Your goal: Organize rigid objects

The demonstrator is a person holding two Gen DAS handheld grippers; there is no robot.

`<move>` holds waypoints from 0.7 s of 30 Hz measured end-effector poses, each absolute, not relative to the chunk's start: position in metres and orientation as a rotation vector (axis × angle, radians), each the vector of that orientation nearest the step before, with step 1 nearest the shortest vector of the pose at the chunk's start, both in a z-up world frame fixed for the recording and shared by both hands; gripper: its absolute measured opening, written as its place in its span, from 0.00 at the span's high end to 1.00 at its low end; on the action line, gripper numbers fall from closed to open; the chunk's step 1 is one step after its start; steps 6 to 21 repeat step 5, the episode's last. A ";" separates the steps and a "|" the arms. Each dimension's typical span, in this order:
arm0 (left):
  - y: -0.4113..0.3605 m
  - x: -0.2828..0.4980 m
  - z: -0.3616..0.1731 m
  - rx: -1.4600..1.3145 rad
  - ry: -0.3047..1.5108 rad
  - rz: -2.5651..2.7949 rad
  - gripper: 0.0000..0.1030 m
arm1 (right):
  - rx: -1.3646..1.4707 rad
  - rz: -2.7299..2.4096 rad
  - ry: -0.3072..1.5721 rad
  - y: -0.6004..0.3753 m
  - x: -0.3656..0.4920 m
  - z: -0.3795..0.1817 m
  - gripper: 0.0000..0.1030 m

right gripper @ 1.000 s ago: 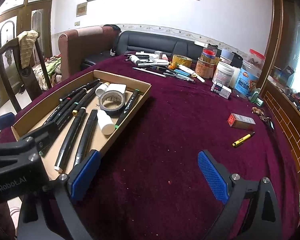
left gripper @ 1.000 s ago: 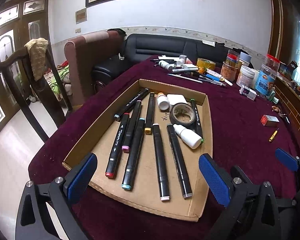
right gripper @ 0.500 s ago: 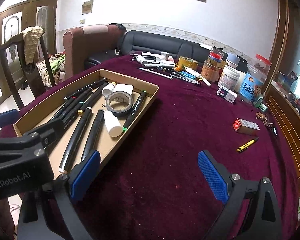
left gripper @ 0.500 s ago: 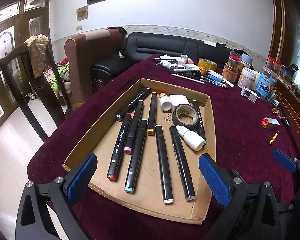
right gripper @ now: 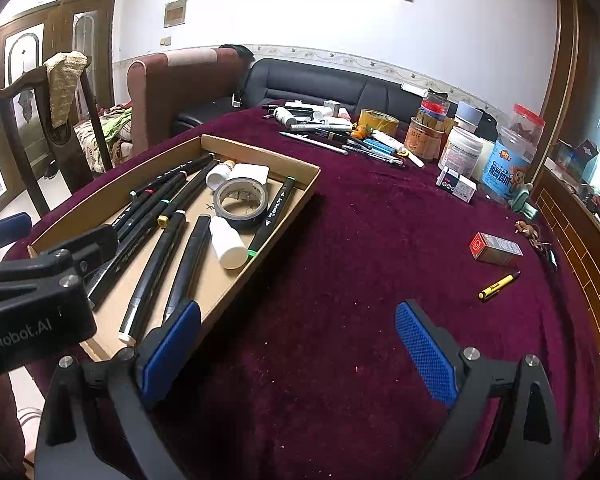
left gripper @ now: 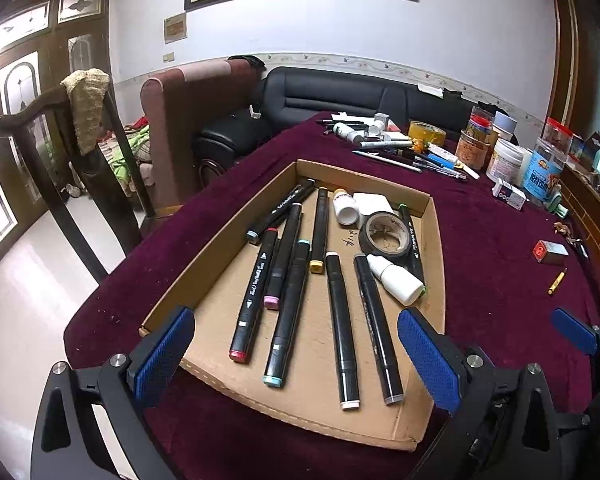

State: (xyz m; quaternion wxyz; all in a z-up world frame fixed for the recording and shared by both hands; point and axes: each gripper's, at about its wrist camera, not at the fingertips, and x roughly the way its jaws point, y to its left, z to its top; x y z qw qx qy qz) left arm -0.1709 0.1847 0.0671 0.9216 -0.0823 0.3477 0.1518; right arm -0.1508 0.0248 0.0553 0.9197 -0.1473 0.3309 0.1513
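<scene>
A shallow cardboard tray [left gripper: 204, 268] lies on a dark red tablecloth and holds several black markers [left gripper: 342, 320], a roll of dark tape [left gripper: 386, 234] and small white bottles [left gripper: 396, 280]. The tray also shows in the right wrist view [right gripper: 260, 150]. My left gripper [left gripper: 296, 358] is open and empty, hovering above the tray's near edge. My right gripper [right gripper: 296, 350] is open and empty over bare cloth, to the right of the tray. A red box [right gripper: 496, 250] and a yellow pen [right gripper: 498, 285] lie loose on the cloth at the right.
Pens, a yellow tape roll [right gripper: 378, 120], jars and tubs [right gripper: 464, 152] crowd the table's far side. A wooden chair [left gripper: 72, 184] and an armchair [left gripper: 196, 108] stand to the left, a black sofa [left gripper: 340, 96] behind. A wooden ledge [right gripper: 580, 248] runs along the right.
Both grippers have risen and pulled back slightly, so the tray and table look a little farther off. Both stay open and empty. Nothing on the table has moved.
</scene>
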 end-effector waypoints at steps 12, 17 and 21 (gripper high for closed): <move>0.186 -0.172 0.066 -0.176 0.721 0.320 0.00 | -0.300 0.319 0.677 0.025 -0.154 0.055 0.05; 0.186 -0.172 0.066 -0.176 0.721 0.320 0.00 | -0.300 0.319 0.677 0.025 -0.154 0.055 0.05; 0.186 -0.172 0.066 -0.176 0.721 0.320 0.00 | -0.300 0.319 0.677 0.025 -0.154 0.055 0.05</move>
